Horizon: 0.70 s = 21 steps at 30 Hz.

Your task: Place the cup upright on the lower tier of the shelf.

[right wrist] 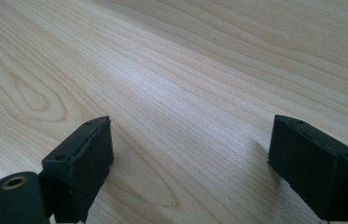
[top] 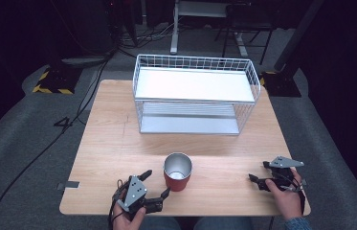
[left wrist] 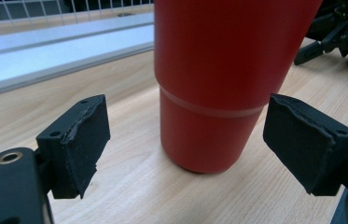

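A red cup [top: 177, 172] with a bare metal interior stood upright on the wooden table [top: 118, 143], near the person's edge and in front of a white wire rack [top: 194, 93] set toward the far side. The left gripper [top: 156, 183], held in a hand at the near edge, lay just left of the cup, its jaws spread wide, one to each side of the cup's lower body [left wrist: 209, 84] and clear of it. The right gripper [top: 258, 172] rested well to the right of the cup, its jaws likewise parted over bare wood [right wrist: 185, 93], holding nothing.
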### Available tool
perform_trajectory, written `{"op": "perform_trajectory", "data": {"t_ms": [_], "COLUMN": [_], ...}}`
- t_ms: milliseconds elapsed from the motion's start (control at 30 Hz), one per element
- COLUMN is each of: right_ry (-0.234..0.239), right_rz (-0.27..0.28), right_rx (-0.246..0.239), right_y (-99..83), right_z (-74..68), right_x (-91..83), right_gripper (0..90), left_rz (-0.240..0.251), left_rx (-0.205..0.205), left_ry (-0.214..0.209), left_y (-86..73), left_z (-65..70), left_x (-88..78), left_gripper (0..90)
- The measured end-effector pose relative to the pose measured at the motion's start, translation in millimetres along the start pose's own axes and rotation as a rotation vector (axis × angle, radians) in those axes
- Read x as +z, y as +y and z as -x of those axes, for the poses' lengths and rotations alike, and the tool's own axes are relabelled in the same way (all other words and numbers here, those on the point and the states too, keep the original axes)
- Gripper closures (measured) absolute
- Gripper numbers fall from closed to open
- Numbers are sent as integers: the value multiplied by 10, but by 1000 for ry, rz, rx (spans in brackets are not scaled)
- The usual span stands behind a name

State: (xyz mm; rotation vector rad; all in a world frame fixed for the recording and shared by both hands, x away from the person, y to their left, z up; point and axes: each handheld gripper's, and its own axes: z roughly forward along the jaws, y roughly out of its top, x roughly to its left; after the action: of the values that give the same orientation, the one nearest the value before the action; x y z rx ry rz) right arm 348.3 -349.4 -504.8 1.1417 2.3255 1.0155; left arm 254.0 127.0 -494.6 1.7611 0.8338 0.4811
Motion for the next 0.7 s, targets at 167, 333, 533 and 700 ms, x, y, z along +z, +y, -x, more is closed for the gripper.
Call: {"op": "perform_trajectory", "data": {"t_ms": [167, 333, 533, 700], "right_ry": [0, 0, 0, 0], "right_rz": [0, 0, 0, 0], "right_rx": [0, -1, 0, 0], "right_y": [0, 0, 0, 0], "right_z": [0, 0, 1, 1], "right_x": [0, 0, 0, 0], "right_gripper": [139, 140, 139, 139], "left_rz": [-4, -12, -40, -86], "left_rx": [19, 15, 20, 3], "left_ry": [-2, -1, 0, 3], "left_y": [-12, -9, 19, 56], "left_z": [51, 77, 134, 169], "left_x": [86, 142, 220, 320], "left_gripper": [153, 153, 152, 152]}}
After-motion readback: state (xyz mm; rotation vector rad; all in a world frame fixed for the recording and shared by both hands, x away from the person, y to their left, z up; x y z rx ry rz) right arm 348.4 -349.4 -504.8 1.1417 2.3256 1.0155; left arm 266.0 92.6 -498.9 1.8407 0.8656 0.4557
